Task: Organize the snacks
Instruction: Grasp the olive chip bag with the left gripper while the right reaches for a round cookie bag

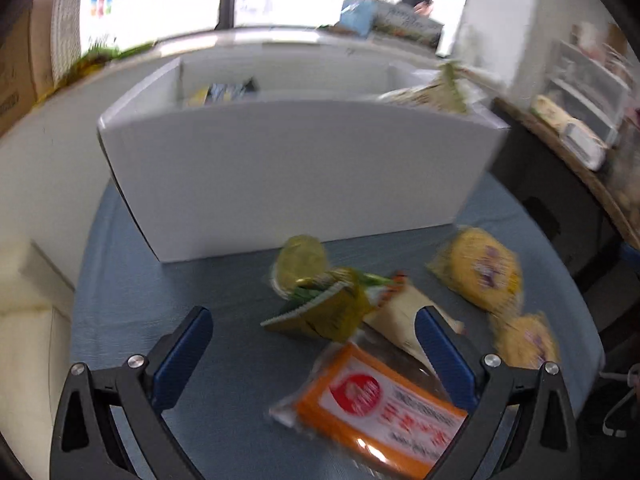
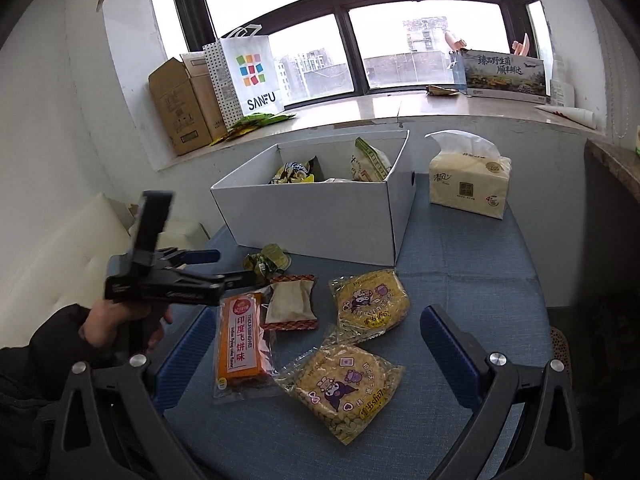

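Loose snacks lie on the blue table (image 2: 460, 280): an orange flat pack (image 2: 240, 340), a beige packet with red ends (image 2: 292, 304), two round yellow cakes (image 2: 370, 304) (image 2: 340, 388), and a jelly cup (image 2: 274, 258) beside a green packet (image 2: 260, 264). Behind them stands the white box (image 2: 320, 216) with several snacks inside. A hand holds my left gripper (image 2: 236, 268) open, low over the table's left side by the green packet. In its own blurred view the left gripper (image 1: 314, 314) frames the green packet (image 1: 324, 312) and orange pack (image 1: 380, 404). My right gripper (image 2: 316, 316) is open above the cakes, holding nothing.
A tissue pack (image 2: 468, 176) stands right of the box. The window sill behind carries a white shopping bag (image 2: 248, 76), cardboard boxes (image 2: 180, 108) and a printed carton (image 2: 504, 76). A white sofa (image 2: 60, 264) lies left of the table, dark furniture to the right.
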A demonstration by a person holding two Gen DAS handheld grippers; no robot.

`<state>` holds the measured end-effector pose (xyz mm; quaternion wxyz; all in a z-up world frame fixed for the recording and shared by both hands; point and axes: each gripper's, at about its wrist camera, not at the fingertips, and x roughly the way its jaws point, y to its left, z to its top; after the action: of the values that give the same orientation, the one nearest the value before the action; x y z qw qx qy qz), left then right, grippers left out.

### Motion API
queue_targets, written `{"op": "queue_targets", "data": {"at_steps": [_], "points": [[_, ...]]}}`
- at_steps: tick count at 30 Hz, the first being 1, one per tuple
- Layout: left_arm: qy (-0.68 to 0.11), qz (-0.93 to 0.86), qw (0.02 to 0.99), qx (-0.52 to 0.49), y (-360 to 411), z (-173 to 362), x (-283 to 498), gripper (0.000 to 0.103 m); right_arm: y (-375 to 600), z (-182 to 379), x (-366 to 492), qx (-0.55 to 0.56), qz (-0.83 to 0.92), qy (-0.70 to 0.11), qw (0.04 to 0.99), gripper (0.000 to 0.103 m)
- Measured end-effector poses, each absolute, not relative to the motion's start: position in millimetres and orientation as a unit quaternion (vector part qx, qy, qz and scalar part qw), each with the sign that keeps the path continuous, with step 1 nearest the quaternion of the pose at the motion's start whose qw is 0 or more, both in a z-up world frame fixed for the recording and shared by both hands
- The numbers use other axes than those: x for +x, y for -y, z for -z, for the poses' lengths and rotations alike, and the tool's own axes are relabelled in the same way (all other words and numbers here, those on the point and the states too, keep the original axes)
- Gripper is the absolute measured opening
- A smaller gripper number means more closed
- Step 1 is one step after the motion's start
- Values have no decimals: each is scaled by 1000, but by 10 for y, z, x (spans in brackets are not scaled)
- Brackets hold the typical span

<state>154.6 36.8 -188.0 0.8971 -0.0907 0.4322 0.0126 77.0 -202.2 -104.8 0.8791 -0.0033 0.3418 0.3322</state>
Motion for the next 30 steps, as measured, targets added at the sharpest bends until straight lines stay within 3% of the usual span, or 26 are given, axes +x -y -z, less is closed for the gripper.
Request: {"op": "queue_targets", "data": {"at_steps": [3,4,5,7,16,22,28,30], "points": [[-450,-25,885,-118,-440,2043,1665,98,1999,1087,773,-7,-333,-348,876,103],[-450,-23,885,-120,-447,2066,1667,72,1989,1104,773,-10,-331,-350,876,103],[-457,-29,881,-114,-441,2091,1673,56,1978,1118,774,-14,-329,-352,876,103],[-452,-22,886,-97,-412,2057,1638,47,1959,1153,780,-19,-328,-356,875,103],[-396,1,905,-152,-639,1706,1087,45,1770,1348,926,-74,-303,-376,873,103],[-378,6,911,-164,-704,1463,719,45,1455,1646,1344,-170,-255,-408,860,103],[-366,7,918,-154,-706,1324,594,45,1196,1967,1752,-198,-239,-455,835,103],[-364,3,920,-148,-730,1319,582,45,1176,2063,1813,-195,-249,-469,825,98]]}}
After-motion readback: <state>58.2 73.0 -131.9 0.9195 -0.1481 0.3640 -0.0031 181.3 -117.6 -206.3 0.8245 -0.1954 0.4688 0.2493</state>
